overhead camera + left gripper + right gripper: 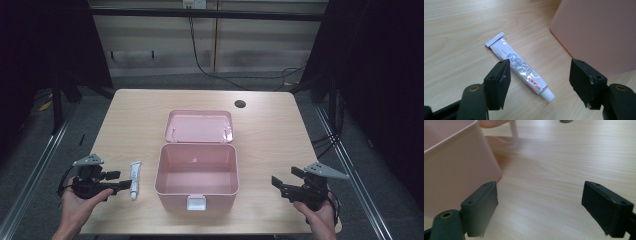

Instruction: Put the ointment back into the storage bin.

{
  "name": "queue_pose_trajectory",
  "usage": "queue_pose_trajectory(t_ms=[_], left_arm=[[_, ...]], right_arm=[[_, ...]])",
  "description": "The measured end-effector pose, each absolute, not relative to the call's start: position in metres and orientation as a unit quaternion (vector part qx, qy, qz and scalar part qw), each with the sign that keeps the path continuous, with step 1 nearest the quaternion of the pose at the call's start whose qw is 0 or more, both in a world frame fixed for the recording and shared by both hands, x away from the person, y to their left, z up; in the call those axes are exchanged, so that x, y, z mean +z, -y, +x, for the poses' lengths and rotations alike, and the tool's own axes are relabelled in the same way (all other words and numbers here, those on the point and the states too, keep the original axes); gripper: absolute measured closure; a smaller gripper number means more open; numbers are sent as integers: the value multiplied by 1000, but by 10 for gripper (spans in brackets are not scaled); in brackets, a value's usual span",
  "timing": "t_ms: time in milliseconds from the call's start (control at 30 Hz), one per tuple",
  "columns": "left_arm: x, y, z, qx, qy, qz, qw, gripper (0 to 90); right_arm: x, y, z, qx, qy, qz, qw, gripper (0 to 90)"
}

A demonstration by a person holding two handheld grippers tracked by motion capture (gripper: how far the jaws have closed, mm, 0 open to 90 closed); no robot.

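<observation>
Left gripper view: left gripper [540,82] jaws wide apart, white ointment tube [520,66] flat on the bench [454,32] between and just beyond them, untouched. Right gripper [540,208] jaws apart, empty; pink storage box [454,167] beside its left jaw.

1. A small white tube [134,179] with red and grey print and a white cap [548,95] lies flat on the wooden surface [135,120].
2. It lies just left of the open pink box [196,176], apart from it, cap toward the near edge.
</observation>
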State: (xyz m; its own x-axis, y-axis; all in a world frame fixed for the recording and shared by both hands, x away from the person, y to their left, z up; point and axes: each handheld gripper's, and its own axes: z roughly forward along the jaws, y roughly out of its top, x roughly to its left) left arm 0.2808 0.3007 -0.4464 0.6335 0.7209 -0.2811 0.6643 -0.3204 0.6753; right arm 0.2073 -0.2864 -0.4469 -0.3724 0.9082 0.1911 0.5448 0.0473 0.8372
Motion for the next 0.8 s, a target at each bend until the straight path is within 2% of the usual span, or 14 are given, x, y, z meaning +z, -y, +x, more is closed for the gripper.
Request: queue_pose_trajectory(t_ms=[133, 233, 400, 500, 533, 633, 700, 800], left_arm=[[-447, -299, 281, 29, -423, 817, 391, 335], [-447, -298, 281, 24, -423, 817, 391, 336], [-441, -301, 281, 28, -425, 814, 394, 359], [-435, -299, 278, 47, -417, 816, 397, 407], [-428, -295, 277, 57, -409, 828, 380, 414], [-424, -292, 277, 55, -406, 830, 378, 416], [-422, -289, 279, 50, -407, 840, 355, 439], [-420, -286, 288, 33, -409, 847, 338, 524]], right_arm=[[-453, 286, 205, 440, -726, 502, 162, 135], [-452, 287, 202, 446, -731, 490, 162, 173], [-450, 291, 200, 457, -726, 490, 157, 167], [-450, 291, 200, 453, -727, 492, 157, 170], [-449, 291, 200, 453, -728, 491, 154, 195], [-449, 291, 200, 454, -729, 489, 152, 195], [-449, 290, 200, 454, -731, 486, 152, 200], [-450, 288, 201, 452, -736, 481, 148, 206]])
